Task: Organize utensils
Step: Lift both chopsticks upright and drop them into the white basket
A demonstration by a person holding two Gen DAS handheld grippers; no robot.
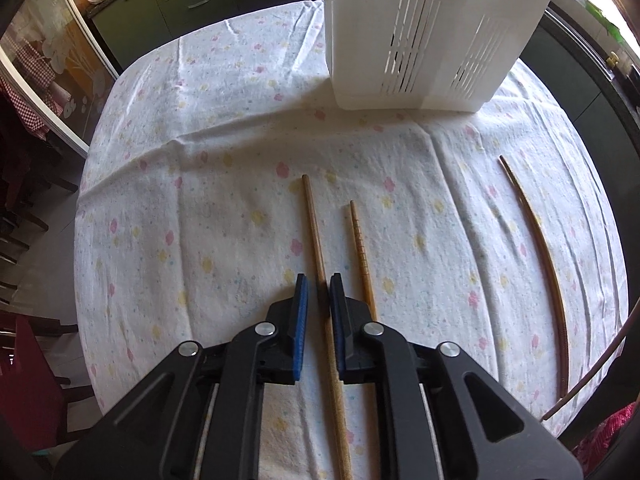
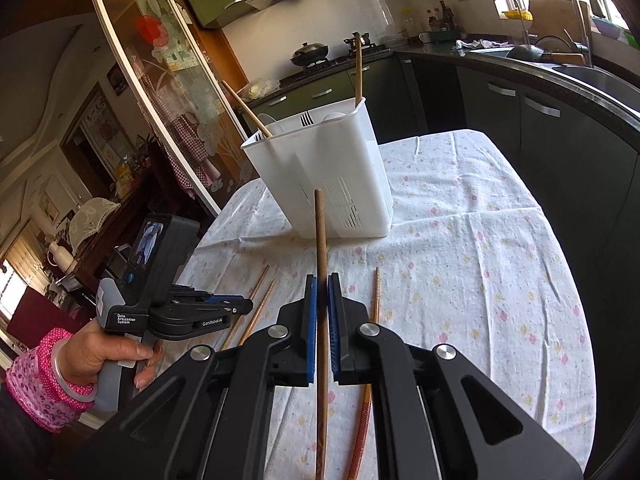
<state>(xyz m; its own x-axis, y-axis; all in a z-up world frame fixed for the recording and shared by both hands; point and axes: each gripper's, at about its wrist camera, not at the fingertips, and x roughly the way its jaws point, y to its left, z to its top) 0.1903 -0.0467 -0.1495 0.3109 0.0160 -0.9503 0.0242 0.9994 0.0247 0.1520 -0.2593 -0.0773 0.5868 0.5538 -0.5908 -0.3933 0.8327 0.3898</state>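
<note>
A white slotted utensil holder [image 2: 320,176] stands on the flowered tablecloth [image 2: 460,264]; it also shows in the left wrist view [image 1: 432,36]. It holds two chopsticks [image 2: 359,74] and a fork. My right gripper [image 2: 322,280] is shut on a brown chopstick [image 2: 320,232], held above the table and pointing at the holder. My left gripper [image 1: 318,280] is open low over the cloth, its jaws on either side of a chopstick [image 1: 314,228] that lies there. A second chopstick [image 1: 362,252] lies just right of it, and another [image 1: 540,248] far right.
The left gripper and the hand holding it show in the right wrist view [image 2: 168,312]. A chopstick [image 2: 374,308] lies on the cloth by the right gripper. Dark kitchen cabinets [image 2: 520,120] and a sink counter run right of the table; a glass door [image 2: 168,92] stands left.
</note>
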